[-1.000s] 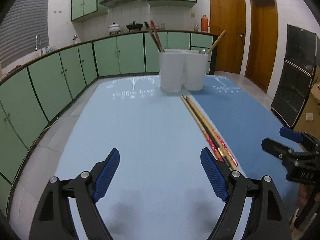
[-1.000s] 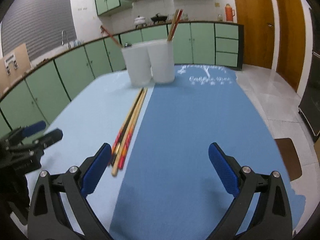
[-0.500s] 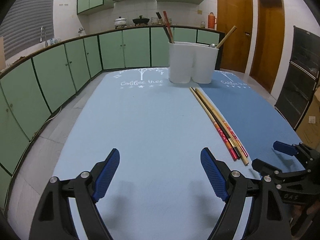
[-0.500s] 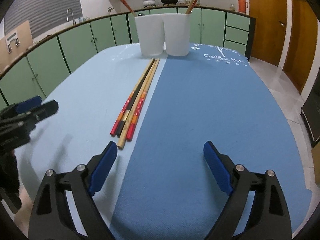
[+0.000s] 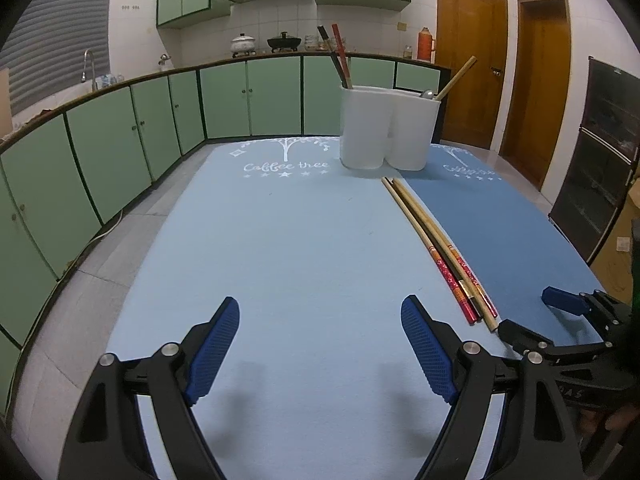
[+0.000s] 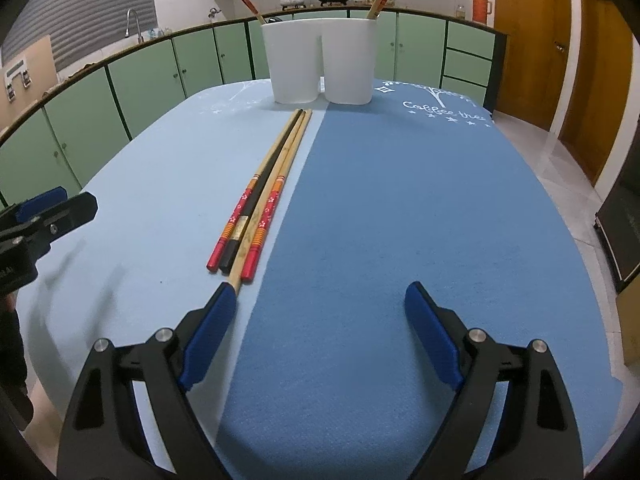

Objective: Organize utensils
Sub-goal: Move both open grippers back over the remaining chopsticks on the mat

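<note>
Several chopsticks (image 6: 260, 200) lie side by side on the table, along the seam between the light blue mat (image 5: 280, 248) and the dark blue mat (image 6: 400, 220); they also show in the left wrist view (image 5: 444, 256). A white two-compartment holder (image 6: 320, 66) stands at the far end with chopsticks upright in it, also in the left wrist view (image 5: 386, 132). My right gripper (image 6: 320, 308) is open and empty, its left fingertip (image 6: 224, 300) by the near ends of the chopsticks. My left gripper (image 5: 320, 320) is open and empty over the light blue mat.
Green kitchen cabinets (image 5: 120, 148) curve along the left and back. Wooden doors (image 5: 472, 68) stand at the right, and a dark appliance (image 5: 600, 152) beside them. The table's near edge is just below both grippers.
Both grippers have lowered and pulled back toward the table's near end. The right gripper now points along the chopsticks, with its left finger near their ends. Both stay open.
</note>
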Demonstrator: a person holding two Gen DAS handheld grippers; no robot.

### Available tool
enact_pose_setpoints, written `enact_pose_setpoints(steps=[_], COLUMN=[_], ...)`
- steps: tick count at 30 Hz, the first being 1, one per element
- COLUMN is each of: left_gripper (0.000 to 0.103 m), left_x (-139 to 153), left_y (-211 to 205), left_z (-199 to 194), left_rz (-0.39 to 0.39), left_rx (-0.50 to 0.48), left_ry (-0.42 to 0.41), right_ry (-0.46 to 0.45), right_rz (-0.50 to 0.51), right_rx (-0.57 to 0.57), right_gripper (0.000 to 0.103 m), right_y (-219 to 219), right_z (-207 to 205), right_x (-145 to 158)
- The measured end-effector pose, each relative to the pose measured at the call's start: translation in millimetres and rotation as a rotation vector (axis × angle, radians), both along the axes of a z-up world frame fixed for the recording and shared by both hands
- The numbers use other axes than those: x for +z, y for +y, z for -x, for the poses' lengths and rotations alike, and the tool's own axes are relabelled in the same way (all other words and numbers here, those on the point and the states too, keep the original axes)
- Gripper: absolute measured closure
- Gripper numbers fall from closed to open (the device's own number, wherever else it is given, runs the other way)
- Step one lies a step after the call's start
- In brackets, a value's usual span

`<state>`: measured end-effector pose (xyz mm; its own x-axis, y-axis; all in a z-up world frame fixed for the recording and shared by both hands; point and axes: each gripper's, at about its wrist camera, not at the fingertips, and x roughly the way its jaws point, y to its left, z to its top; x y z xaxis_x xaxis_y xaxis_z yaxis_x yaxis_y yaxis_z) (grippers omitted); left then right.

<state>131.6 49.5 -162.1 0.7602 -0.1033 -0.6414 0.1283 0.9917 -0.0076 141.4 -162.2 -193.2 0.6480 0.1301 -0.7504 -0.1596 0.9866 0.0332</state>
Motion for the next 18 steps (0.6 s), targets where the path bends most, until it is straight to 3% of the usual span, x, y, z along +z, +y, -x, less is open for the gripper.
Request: enact_pose_setpoints(steps=[5, 12, 18], left_gripper=[0.022, 0.022, 0.022], left_x=[-0.6, 1.4, 0.5], left_y=[-3.2, 0.3, 2.8], left_z=[0.9, 0.9, 0.7], left_rz=[-0.002, -0.009, 0.0], left_rx=[-0.005, 0.003, 0.01], left_ry=[0.001, 0.0, 0.002], right_ry=[0.002, 0.004, -0.009], right_rz=[0.003, -0.064, 0.026], right_rx=[0.023, 0.02, 0.0], right_gripper=[0.019, 0.031, 0.032], right_y=[6.7, 0.8, 2.7], right_z=[-2.8, -1.8, -1.5], right_x=[1.0, 5.2, 1.7])
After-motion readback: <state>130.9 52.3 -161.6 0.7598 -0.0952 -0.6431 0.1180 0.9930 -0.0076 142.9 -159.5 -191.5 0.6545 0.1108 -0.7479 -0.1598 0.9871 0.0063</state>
